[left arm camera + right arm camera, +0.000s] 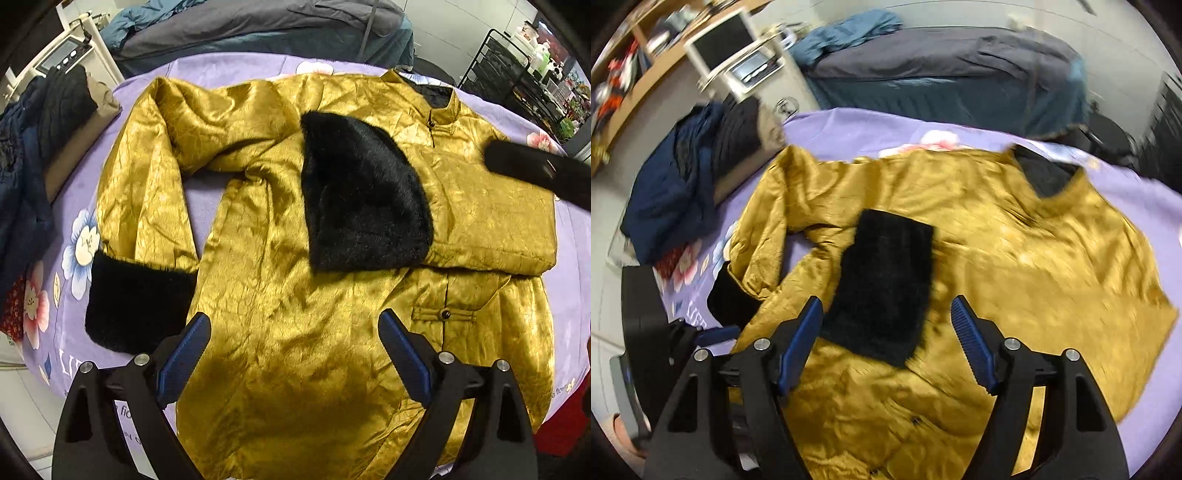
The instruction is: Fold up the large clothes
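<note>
jacket: gold satin jacket (280, 295) lies flat on the lavender floral sheet (229, 70), one black fur cuff (362, 206) folded over its chest
left hand-held gripper (295, 354): wide apart, nothing in it, above the hem
right hand-held gripper (886, 343): wide too, empty, over the folded cuff
side pile: dark clothes (40, 122) at the sheet's left edge

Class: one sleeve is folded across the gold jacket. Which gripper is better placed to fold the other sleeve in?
Left. The left gripper hangs open near the unfolded sleeve's black fur cuff; the right gripper is farther off.

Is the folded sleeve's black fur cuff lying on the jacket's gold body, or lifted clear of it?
Touching. In the left wrist view the black fur cuff lies flat across the gold jacket, with no gap at its edges; the right wrist view agrees.
</note>
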`<move>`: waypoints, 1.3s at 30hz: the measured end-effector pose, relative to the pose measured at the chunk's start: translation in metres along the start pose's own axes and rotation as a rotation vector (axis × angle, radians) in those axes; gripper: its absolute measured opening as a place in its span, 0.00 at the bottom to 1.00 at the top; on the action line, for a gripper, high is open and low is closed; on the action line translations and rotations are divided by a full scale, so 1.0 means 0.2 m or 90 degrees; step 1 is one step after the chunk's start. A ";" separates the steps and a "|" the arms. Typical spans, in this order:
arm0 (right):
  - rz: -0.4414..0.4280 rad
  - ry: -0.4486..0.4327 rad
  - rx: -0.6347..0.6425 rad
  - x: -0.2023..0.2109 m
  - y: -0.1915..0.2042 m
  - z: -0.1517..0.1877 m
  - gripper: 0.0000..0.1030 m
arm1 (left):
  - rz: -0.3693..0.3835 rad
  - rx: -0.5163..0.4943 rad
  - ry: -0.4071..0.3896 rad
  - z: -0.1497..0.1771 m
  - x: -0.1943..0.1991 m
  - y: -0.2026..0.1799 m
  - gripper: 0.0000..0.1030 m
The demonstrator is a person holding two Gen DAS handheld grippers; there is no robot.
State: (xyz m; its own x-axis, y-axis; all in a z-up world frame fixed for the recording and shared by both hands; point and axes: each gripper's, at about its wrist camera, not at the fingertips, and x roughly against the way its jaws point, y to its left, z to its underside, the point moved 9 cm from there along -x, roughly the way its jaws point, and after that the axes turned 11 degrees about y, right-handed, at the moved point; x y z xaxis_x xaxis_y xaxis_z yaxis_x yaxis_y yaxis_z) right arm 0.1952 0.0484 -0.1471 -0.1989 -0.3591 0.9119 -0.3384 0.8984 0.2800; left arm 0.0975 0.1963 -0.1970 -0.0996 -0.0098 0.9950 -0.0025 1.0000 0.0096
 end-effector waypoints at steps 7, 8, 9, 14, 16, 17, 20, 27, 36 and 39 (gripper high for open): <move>0.035 -0.010 -0.215 0.08 -0.56 0.23 0.71 | -0.017 -0.022 -0.009 -0.07 0.01 -0.03 0.87; 0.036 -0.017 -0.247 0.09 -0.64 0.26 0.71 | -0.020 -0.022 -0.012 -0.09 0.02 -0.03 0.87; 0.039 -0.024 -0.273 0.11 -0.70 0.28 0.71 | -0.022 -0.022 -0.019 -0.12 0.03 -0.03 0.87; 0.062 -0.030 -0.341 0.14 -0.93 0.33 0.71 | -0.001 -0.022 -0.037 -0.28 0.05 -0.09 0.87; 0.059 -0.017 -0.341 0.11 -0.95 0.34 0.71 | -0.010 -0.034 -0.033 -0.33 0.03 -0.13 0.87; 0.057 -0.006 -0.330 0.08 -0.95 0.34 0.71 | -0.013 -0.040 -0.031 -0.35 0.02 -0.16 0.87; 0.050 0.022 -0.289 0.00 -0.88 0.32 0.71 | -0.021 -0.065 -0.011 -0.39 -0.08 -0.26 0.87; 0.177 0.151 -0.241 -0.28 -0.90 0.38 0.71 | -0.049 -0.036 0.093 -0.43 -0.41 -0.30 0.95; 0.228 0.216 -0.194 -0.45 -0.89 0.37 0.88 | 0.023 0.037 0.165 -0.46 -0.60 -0.26 0.95; 0.235 0.223 -0.192 -0.50 -0.88 0.36 0.95 | -0.015 0.000 0.162 -0.48 -0.60 -0.29 0.95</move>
State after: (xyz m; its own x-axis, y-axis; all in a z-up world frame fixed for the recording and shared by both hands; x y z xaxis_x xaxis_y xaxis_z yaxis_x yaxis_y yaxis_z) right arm 0.2095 -0.0921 -0.3090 0.0797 0.0496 0.9956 -0.0177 0.9987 -0.0484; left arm 0.2048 0.1391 -0.3072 0.1542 -0.0331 0.9875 -0.0022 0.9994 0.0339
